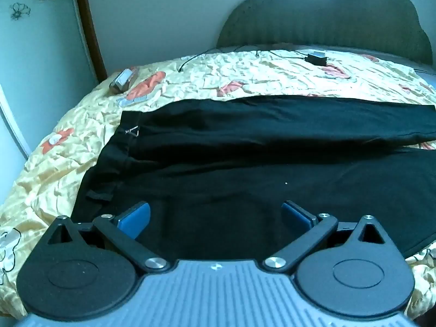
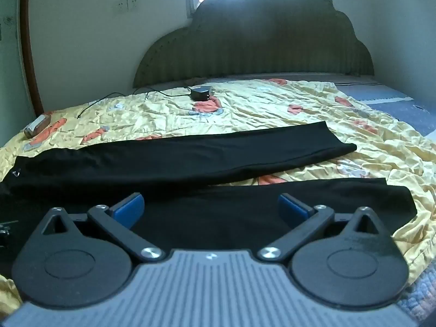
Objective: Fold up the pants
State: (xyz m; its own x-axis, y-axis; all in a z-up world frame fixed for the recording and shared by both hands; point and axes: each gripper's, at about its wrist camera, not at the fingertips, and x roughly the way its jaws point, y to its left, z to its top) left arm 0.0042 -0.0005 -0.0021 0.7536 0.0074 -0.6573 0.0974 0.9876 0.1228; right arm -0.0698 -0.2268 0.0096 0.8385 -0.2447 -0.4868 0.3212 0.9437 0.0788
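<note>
Black pants (image 1: 245,147) lie flat on a yellow flowered bedspread (image 1: 245,73), waistband to the left, both legs running right and spread apart in a narrow V. My left gripper (image 1: 215,218) is open with blue pads, empty, just above the near leg close to the waist. In the right wrist view the pants (image 2: 190,155) show both leg ends, with the bedspread (image 2: 272,109) around them. My right gripper (image 2: 211,208) is open and empty over the near leg, towards its hem.
A black charger block with cable (image 1: 316,57) lies near the headboard (image 1: 327,24); it also shows in the right wrist view (image 2: 201,93). A small silver object (image 1: 122,80) sits at the bed's far left edge. Wall and door frame stand left.
</note>
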